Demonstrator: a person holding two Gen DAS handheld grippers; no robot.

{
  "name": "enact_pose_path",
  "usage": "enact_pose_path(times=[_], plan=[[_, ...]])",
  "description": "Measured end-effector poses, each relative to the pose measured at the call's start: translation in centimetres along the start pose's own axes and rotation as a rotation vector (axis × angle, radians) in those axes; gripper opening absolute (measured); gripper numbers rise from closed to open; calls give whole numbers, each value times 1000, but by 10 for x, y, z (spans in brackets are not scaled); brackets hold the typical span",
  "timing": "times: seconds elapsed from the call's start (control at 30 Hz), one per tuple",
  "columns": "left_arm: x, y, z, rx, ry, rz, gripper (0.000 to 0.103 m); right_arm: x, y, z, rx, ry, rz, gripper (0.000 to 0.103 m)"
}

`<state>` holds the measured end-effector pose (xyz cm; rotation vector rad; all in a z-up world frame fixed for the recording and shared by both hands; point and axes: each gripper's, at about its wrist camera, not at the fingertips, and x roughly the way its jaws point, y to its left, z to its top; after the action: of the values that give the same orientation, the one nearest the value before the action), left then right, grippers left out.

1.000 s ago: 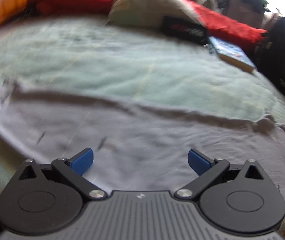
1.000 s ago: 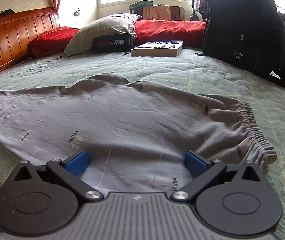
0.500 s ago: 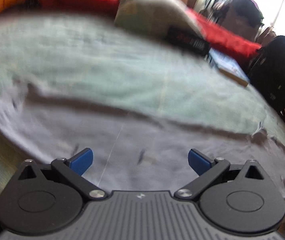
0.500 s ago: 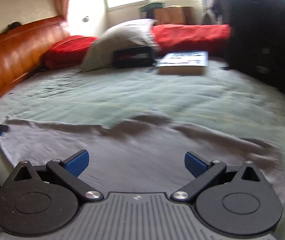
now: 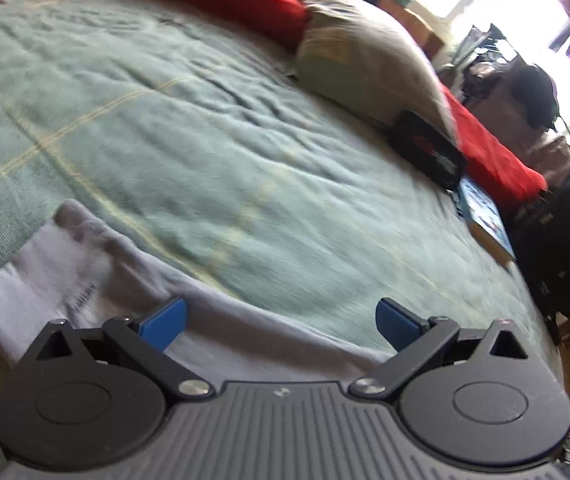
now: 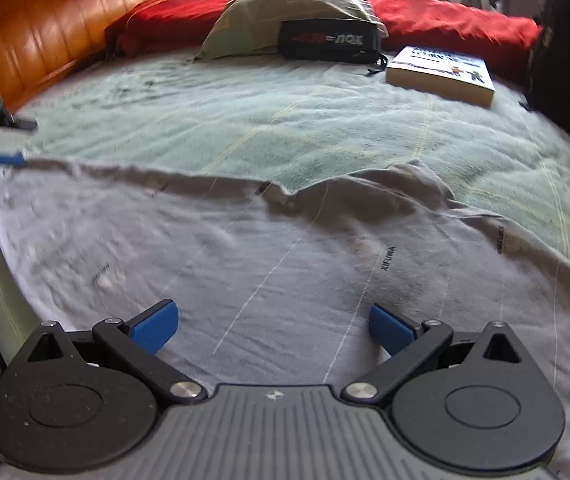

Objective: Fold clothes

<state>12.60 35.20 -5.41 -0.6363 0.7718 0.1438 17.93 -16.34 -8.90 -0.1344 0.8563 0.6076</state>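
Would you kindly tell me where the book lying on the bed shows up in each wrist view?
Left wrist view: the book lies at the right edge of the bed, tilted, just past the black pouch.
Right wrist view: the book lies at upper right, right of the same black pouch.
Shared landmark: the grey pillow behind the pouch.

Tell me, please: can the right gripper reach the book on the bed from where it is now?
Probably not without moving forward. The right gripper is open and low over the grey garment, while the book lies far across the green bedcover. Nothing blocks the way; only the distance does.
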Motion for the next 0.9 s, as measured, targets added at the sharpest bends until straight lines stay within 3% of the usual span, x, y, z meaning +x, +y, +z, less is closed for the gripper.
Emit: enact_pose_path(times=[0.13, 0.2, 0.27, 0.33, 0.47, 0.73, 0.83, 0.9], plan=[[2, 23, 8, -56, -69, 62, 99, -3, -1, 6, 5, -7, -29, 103], [-3, 30, 8, -93, -75, 35, 99, -3, -3, 9, 7, -10, -40, 103], [-14, 28, 7, -89, -101, 65, 99, -4, -4, 12, 12, -18, -48, 103], [-25, 17, 5, -39, -120, 74, 99, -5, -4, 14, 12, -24, -49, 103], [-29, 1, -14, 42, -31, -54, 99, -3, 0, 15, 0, -26, -48, 103], [-44, -3, -80, 313, 17, 75, 100, -2, -4, 11, 6, -13, -66, 103], [-55, -14, -79, 361, 13, 107, 99, 2, -9, 11, 51, 15, -46, 103], [-60, -23, -71, 401, -40, 130, 100, 3, -9, 12, 79, 25, -27, 103]])
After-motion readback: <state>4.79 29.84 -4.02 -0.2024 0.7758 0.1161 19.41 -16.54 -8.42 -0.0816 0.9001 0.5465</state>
